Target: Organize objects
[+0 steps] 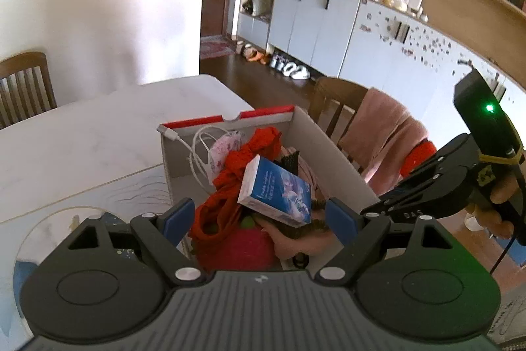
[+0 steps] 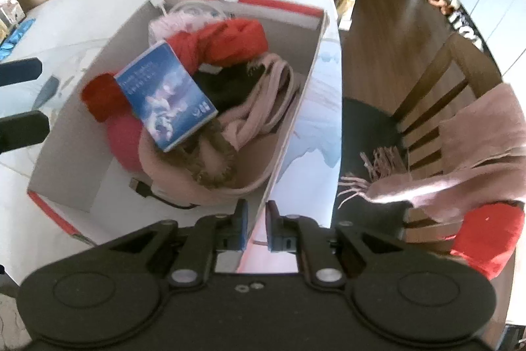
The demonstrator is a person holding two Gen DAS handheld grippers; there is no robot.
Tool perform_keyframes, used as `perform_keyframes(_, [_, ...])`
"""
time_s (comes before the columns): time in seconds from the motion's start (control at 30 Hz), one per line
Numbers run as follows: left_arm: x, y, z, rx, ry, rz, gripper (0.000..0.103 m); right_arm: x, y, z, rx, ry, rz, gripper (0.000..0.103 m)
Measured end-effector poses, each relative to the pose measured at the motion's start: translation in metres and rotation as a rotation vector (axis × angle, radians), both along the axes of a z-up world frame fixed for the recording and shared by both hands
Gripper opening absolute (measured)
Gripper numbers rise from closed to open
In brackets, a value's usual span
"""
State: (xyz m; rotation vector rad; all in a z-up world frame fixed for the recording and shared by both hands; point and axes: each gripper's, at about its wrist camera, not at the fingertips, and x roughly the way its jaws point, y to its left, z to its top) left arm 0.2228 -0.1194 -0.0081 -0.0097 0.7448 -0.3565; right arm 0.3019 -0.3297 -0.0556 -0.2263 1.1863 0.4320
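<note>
While the cardboard box (image 2: 292,107) stands on the white tabletop (image 1: 82,137) already heaped with things, the step in hand looks like steadying or shifting the box rather than filling it. On the left, the left hand-held gripper (image 1: 259,219) hovers above the heap with its jaws spread wide and nothing between them. In the box I count one white cable (image 1: 197,153), one pale pink patterned piece, one red garment (image 2: 227,41), one blue booklet (image 2: 164,94) lying tilted on top, one pink scarf (image 2: 263,107) and one magenta ball (image 1: 243,249). Further right, the right hand-held gripper (image 2: 256,226) pinches the box's right wall, jaws nearly together. Beyond the table edge, a chair (image 2: 437,94) carries one more pink scarf (image 2: 476,160). Next, I judge, the box needs a firm, level pull.
</note>
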Motion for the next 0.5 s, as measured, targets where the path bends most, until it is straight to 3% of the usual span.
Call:
perform_keyframes(0.2, [-0.012, 0.009, 0.006, -0.034, -0.024, -0.006, 0.087, -0.028, -0.002, 0.027, 0.048, -0.129, -0.005, 0.013])
perform_keyframes(0.5, [-0.036, 0.032, 0.007, -0.047, -0.037, -0.001, 0.098, -0.077, 0.012, 0.06, 0.113, -0.279, -0.06, 0.018])
